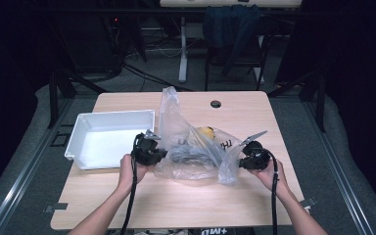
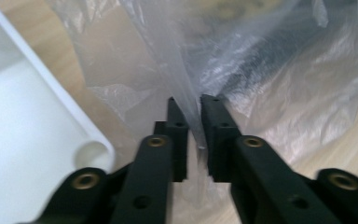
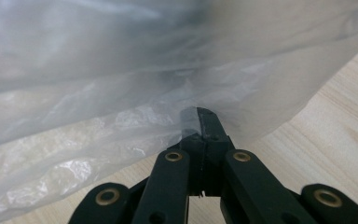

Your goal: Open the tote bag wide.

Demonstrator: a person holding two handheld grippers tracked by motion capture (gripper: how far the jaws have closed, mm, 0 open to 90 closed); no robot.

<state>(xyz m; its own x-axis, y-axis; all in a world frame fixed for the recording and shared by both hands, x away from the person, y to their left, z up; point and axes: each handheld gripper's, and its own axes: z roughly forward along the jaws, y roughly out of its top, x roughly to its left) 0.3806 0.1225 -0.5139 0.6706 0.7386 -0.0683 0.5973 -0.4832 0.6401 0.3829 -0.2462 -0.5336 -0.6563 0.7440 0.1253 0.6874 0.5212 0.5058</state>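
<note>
On bench (image 1: 127,196), left gripper (image 2: 192,105) and right gripper (image 3: 200,122) each clenched on plastic bag (image 1: 191,147); contents inside, tray (image 1: 78,128) empty, unloading not begun

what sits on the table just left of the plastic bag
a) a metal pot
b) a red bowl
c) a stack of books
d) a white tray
d: in the high view a white tray lies on the wooden table beside the clear plastic bag, on its left; its rim also shows in the left gripper view.

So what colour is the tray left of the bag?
White; the tray shows best in the high view.
</note>
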